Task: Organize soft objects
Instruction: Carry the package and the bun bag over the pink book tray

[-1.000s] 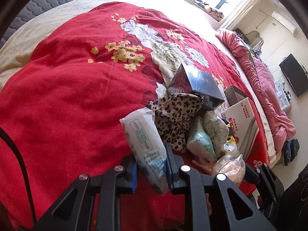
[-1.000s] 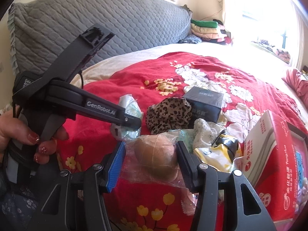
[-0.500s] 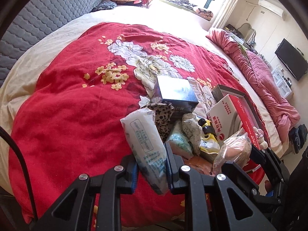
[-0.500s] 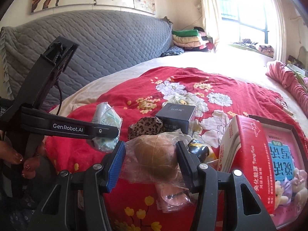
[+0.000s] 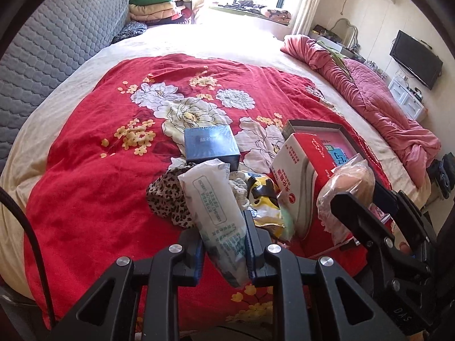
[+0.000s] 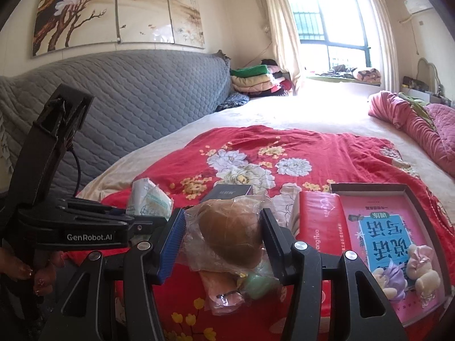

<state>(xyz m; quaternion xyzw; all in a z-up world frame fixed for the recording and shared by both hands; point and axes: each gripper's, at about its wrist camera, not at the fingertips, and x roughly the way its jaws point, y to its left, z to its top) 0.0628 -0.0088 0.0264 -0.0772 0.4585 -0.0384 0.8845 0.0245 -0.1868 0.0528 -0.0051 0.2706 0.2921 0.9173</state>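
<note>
In the left wrist view, the left gripper (image 5: 224, 244) is clenched on a white packet (image 5: 216, 210) with small green print that I cannot read; the packet is lifted above a red blanket with flowers (image 5: 93, 176); on the blanket lie a dark blue box (image 5: 210, 146), a leopard cloth (image 5: 166, 196) and a red and white box (image 5: 295, 176) with Chinese characters; a television (image 5: 415, 59) hangs on the far wall

In the right wrist view, the right gripper (image 6: 223, 241) grasps a brown bun in a clear bag (image 6: 230, 238); the other tool at the left reads "GenRobot.AI"; the red box shows "YangHua"; behind stand a grey headboard (image 6: 128, 99), a painting (image 6: 113, 8) and a window (image 6: 330, 28)
</note>
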